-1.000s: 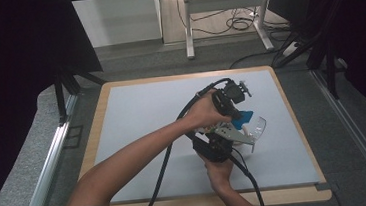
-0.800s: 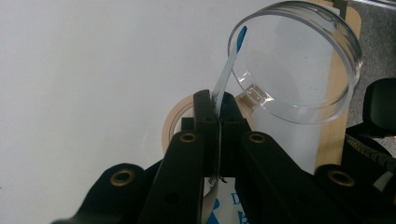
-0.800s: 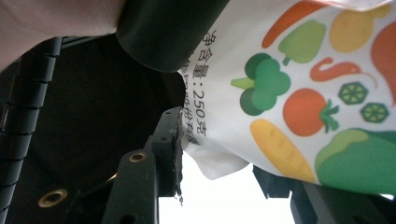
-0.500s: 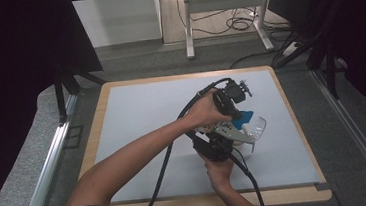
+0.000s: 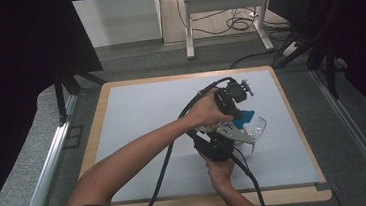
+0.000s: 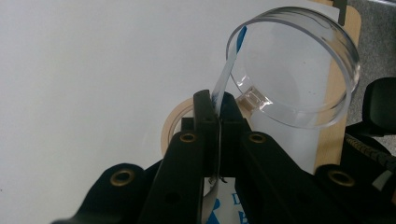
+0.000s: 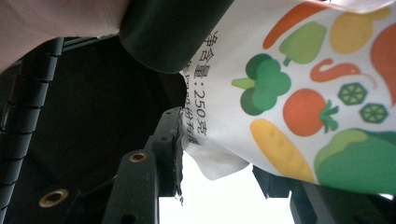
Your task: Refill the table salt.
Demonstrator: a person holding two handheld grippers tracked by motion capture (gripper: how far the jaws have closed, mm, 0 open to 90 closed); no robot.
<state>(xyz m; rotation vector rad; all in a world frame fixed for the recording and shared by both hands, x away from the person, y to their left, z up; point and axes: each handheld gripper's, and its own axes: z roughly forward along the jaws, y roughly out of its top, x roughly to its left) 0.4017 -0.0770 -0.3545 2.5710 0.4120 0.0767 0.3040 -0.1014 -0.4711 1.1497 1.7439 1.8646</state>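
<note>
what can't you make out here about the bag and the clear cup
- Bag contents: opaque printed packaging, right gripper view.
- Bag's full shape: cut off by the frame edges there; in the high view, hands and grippers cover it.
- Clear cup base: behind the left gripper, left gripper view.

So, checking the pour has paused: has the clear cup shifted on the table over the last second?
No. The clear cup sits at the same spot relative to the table's right wooden edge.

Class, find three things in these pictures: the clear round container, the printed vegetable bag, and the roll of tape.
Clear round container (image 6: 299,65), left gripper view, on its transparent side wall.
Printed vegetable bag (image 7: 299,88), right gripper view, on its printed face.
Roll of tape (image 6: 173,125), left gripper view, on its tan rim.
</note>
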